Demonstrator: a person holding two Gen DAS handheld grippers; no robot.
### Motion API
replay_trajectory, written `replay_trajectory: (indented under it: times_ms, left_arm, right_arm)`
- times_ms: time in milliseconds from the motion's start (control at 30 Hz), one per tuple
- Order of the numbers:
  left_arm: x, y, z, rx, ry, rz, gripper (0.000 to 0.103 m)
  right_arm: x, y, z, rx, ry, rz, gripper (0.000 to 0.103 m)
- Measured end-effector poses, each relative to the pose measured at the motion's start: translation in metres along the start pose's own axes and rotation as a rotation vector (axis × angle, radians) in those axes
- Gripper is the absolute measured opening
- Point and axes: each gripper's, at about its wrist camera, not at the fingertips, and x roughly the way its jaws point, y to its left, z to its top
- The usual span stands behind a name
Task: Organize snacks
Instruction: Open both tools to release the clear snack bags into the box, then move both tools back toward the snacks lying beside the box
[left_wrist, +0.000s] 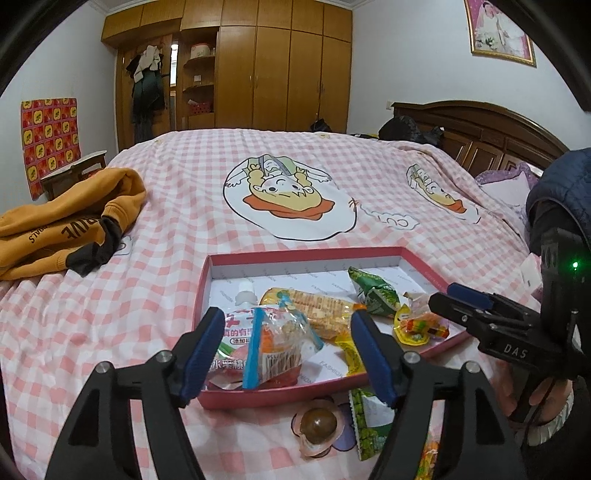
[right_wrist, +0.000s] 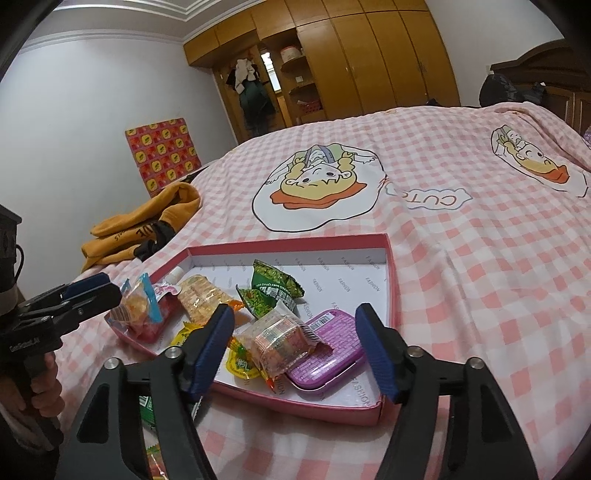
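We see a pink tray (right_wrist: 391, 280) mid-frame on the checked bed (left_wrist: 177, 206), holding snacks.
Its white lining reads "FASHION"; inside lie a purple tin (right_wrist: 328, 347), green packets (right_wrist: 275, 286) and a spouted pouch (left_wrist: 240, 332). Our left gripper (left_wrist: 286, 349) and right gripper (right_wrist: 295, 347) gape wide, gripping nothing.

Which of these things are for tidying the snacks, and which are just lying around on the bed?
For the snack job:
- pink box
- green pea packets in it
- purple tin
- drink pouch
- wrapped brown ball outside the box
- green packet beside it

Just lying about:
- orange hoodie
- checked bedcover
- wardrobe
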Motion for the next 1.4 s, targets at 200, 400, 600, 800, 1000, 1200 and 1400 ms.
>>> replay_trajectory:
  times_ms: [200, 400, 600, 800, 1000, 1200, 1400]
  left_arm:
    - [-0.004, 0.004, 0.001, -0.024, -0.002, -0.003, 0.076]
    - [-0.005, 0.004, 0.001, -0.010, -0.001, 0.001, 0.076]
    - [-0.011, 0.002, 0.002, -0.007, -0.006, -0.001, 0.076]
    - [-0.014, 0.001, 0.002, -0.009, -0.007, -0.002, 0.076]
    - [-0.019, -0.001, 0.001, 0.004, -0.002, 0.001, 0.076]
    - [-0.022, -0.004, -0.003, 0.005, 0.014, -0.001, 0.076]
    - [-0.021, -0.010, -0.012, 0.015, 0.043, -0.002, 0.076]
  right_arm:
    - [-0.006, 0.002, 0.002, -0.001, -0.016, 0.008, 0.081]
    - [-0.010, 0.006, 0.003, -0.012, -0.021, 0.007, 0.083]
    - [-0.017, 0.011, 0.005, -0.022, -0.027, 0.003, 0.083]
    - [-0.024, 0.016, 0.007, -0.033, -0.030, 0.005, 0.083]
    - [-0.028, 0.018, 0.005, -0.036, -0.021, -0.001, 0.083]
    - [-0.034, 0.017, 0.002, -0.031, -0.014, -0.007, 0.083]
    - [-0.036, 0.015, -0.001, -0.016, 0.002, -0.014, 0.083]
